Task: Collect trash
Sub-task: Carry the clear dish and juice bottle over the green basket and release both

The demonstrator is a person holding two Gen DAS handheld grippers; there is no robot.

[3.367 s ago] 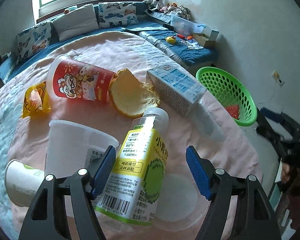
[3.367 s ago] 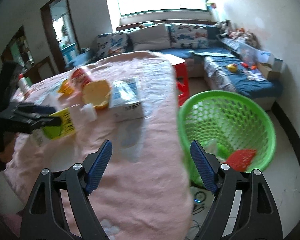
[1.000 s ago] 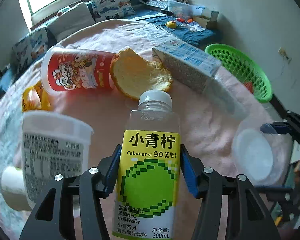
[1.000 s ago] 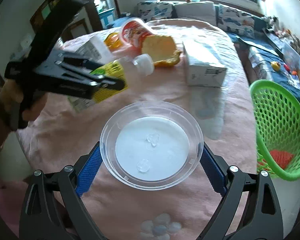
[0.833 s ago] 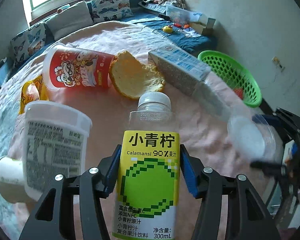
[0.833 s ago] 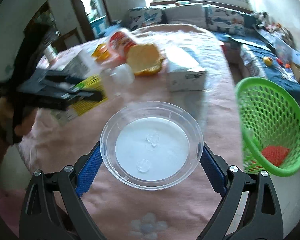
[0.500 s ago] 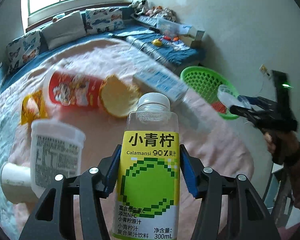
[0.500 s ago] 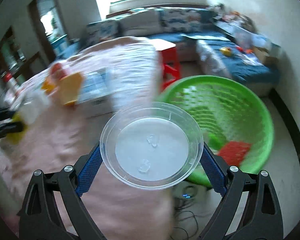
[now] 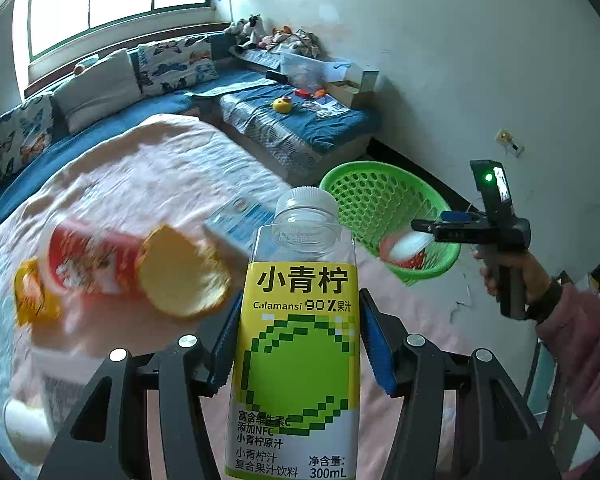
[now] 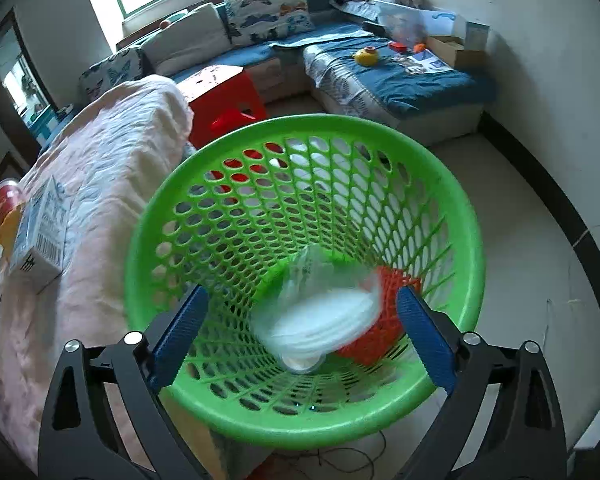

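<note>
The surface (image 9: 148, 168), draped in pink cloth, carries the remaining litter: a red cup (image 9: 88, 260), a peel (image 9: 180, 276) and a carton (image 9: 240, 224). Beside it on the floor stands the green basket (image 10: 300, 424). Above its mouth the right gripper (image 10: 300, 332) stands wide, and the clear lid (image 10: 320, 324) tumbles free inside. The left gripper (image 9: 298, 344) clamps the juice bottle (image 9: 298, 360) over the surface (cap pointing away). Best carry it right over the rim before letting go, so it lands inside rather than glancing off.
</note>
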